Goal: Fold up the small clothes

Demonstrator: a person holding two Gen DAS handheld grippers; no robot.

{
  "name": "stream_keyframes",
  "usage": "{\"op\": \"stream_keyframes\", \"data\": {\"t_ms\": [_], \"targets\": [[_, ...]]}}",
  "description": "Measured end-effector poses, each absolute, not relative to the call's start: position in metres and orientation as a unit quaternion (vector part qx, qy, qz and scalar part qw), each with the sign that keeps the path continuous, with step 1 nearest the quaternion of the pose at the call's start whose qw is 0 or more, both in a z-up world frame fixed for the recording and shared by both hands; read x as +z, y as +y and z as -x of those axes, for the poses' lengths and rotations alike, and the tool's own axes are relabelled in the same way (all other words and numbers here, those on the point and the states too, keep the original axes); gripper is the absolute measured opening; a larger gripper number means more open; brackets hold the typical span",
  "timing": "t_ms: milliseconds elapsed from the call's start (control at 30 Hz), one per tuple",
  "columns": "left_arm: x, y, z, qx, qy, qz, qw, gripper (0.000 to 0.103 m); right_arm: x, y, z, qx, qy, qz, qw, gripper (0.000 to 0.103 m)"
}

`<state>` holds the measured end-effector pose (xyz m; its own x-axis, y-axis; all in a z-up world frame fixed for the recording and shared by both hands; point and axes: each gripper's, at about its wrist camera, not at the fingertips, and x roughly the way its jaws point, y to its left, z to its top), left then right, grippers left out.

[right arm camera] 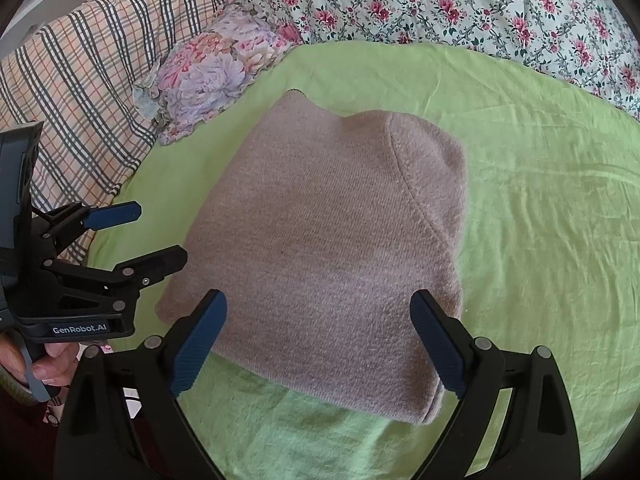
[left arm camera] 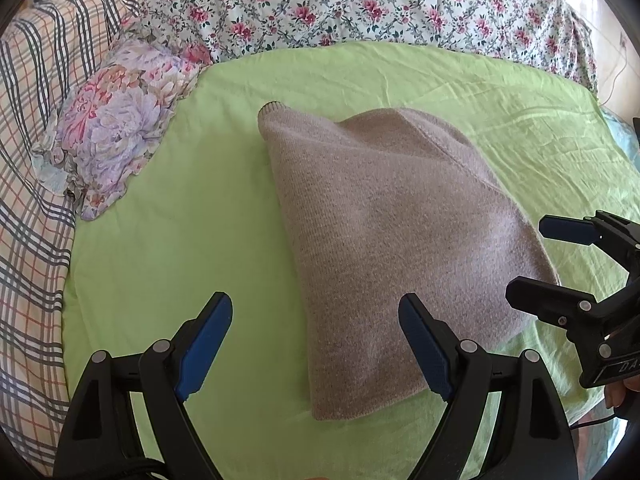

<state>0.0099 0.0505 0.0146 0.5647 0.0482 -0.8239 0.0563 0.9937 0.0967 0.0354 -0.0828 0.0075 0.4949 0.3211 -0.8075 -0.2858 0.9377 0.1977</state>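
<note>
A folded beige knit garment [right arm camera: 324, 248] lies near the middle of the green sheet [right arm camera: 540, 200], its narrow cuffed end pointing toward the floral pillow [right arm camera: 200, 84] at the sheet's far left corner. The left gripper [left arm camera: 316, 344] and right gripper [right arm camera: 318, 344] both hover over its near edge with jaws spread apart, holding nothing. The knit looks soft, light and limp, likely to sag and stretch rather than slip, so the thick near corners seem the safest places to pinch.
</note>
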Motion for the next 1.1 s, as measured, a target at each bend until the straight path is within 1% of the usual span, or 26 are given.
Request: {"op": "stream_keyframes", "data": {"t_ms": [1100], "targets": [[0.0172, 0.0427, -0.0079, 0.002, 0.466, -0.054, 0.883, 0.086, 0.0090, -0.0799, -0.0409, 0.180, 0.472, -0.019, 0.863, 0.094]]}}
